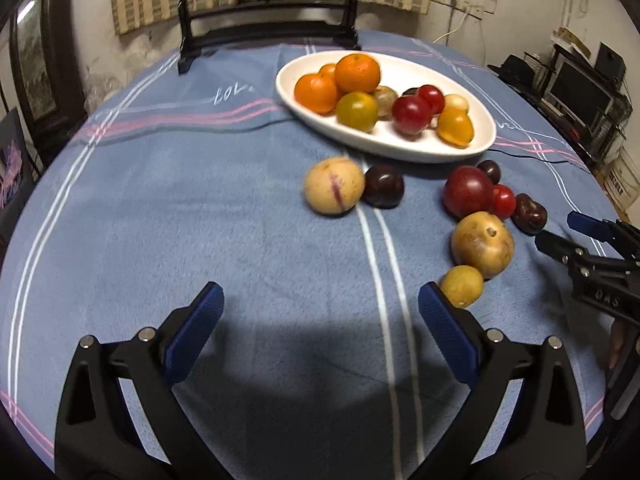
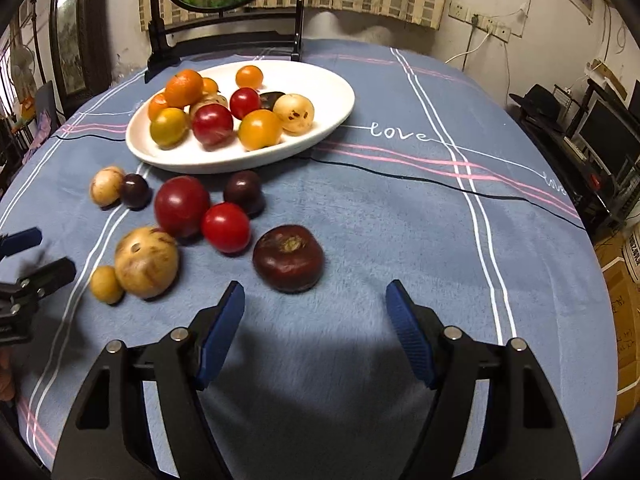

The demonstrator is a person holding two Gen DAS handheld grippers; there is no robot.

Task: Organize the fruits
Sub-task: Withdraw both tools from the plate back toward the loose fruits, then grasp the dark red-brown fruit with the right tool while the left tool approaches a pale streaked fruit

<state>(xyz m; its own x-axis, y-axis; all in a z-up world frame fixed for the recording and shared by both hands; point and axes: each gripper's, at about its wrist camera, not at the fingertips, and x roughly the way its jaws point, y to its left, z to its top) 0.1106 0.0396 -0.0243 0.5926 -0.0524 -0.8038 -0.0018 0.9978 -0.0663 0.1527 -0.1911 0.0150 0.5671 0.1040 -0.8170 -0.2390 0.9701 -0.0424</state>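
**Both tongs spread and empty; fruit split between dish and counter**

Left tongs [image 1: 320,312] and right tongs [image 2: 316,312] hang over the blue cloth of the counter [image 2: 400,240], jaws wide apart, gripping nothing. White oval dish [image 2: 336,92] holds oranges and small red and yellow fruit. Eight loose fruits lie on the cloth beside it; the dark wrinkled fruit [image 2: 288,258] sits nearest the right tongs.
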